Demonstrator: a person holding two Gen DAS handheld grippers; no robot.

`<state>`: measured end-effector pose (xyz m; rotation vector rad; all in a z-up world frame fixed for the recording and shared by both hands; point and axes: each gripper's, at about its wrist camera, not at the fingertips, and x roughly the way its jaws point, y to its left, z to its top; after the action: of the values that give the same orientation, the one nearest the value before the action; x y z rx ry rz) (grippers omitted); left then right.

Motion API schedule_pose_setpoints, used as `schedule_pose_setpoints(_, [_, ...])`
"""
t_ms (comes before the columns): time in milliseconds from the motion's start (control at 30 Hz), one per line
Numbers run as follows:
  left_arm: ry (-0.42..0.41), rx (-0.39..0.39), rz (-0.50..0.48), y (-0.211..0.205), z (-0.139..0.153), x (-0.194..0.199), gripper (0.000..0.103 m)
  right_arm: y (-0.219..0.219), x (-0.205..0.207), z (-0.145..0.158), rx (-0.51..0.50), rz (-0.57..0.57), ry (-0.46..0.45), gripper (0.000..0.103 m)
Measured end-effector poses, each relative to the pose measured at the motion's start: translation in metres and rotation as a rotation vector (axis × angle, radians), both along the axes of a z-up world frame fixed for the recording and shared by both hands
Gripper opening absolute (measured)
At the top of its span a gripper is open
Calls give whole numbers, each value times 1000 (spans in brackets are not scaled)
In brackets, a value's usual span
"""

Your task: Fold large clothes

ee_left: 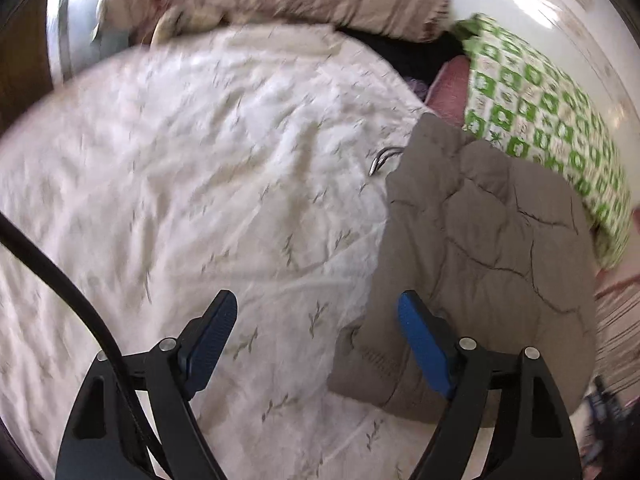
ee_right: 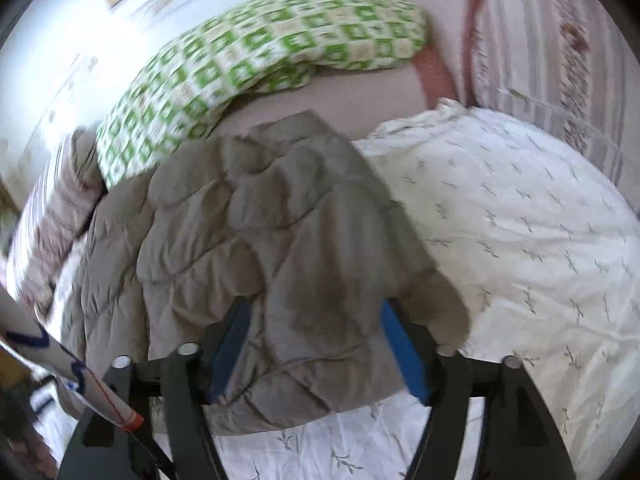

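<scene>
The jaws of the left gripper (ee_left: 316,336) are seen spread wide apart, with nothing between them but the white leaf-print bedspread (ee_left: 180,160); only the right-hand blue pad (ee_left: 424,344) is overlapped by the near edge of the quilted grey-brown jacket (ee_left: 480,240). The jaws of the right gripper (ee_right: 316,344) are likewise held apart, and a bunched lobe of the jacket (ee_right: 260,220) is seen lying between the two blue pads (ee_right: 404,348), though no clamping can be made out; whether the cloth is touched by the pads cannot be told through the blur.

The jacket is found heaped in a rumpled mound on the bedspread, not spread flat, with its far side lying against or just beside the green-and-white checked pillow (ee_right: 260,48). A thin metal hook (ee_left: 380,160), perhaps of a hanger, is seen poking out at the jacket's upper edge. Striped bedding (ee_right: 552,52) is piled further off.

No neat fold is judged to be made as yet. From here, several layers of the puffy cloth could be pinched at once if the right jaws are closed on the lump, so that the whole mound would be dragged rather than one edge lifted. The slippery padding could also be squeezed out of a shallow grip. The bedspread could be caught by the left jaws, and the hook could be snagged in the fabric
</scene>
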<state>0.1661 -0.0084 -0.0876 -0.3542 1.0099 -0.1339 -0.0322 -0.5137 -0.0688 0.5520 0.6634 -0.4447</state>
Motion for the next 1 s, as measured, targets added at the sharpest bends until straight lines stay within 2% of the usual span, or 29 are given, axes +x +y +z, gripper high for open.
schedule_pose_setpoints(167, [86,-153,-16,8,-11,-6,82,-29,-30,-9,168,-83,-48,79])
schedule_pose_setpoints(233, [115,-194,-25,6,-15,-8,82,-40,-43,-17,247,-118,-77,84])
schedule_pose_setpoints(467, [190,-313,-15,3,-31,-12,82,-61,-64,-35,394,-178,-110,87])
schedule_pose_setpoints(700, [176,-363,11,0,-38,-8,82,-66,-62,-59,559,-191,-143,88])
schedule_pose_setpoints(1000, [112,-369,13,-13,-40,-4,83,-74,-54,-78,600,-240,-175,92])
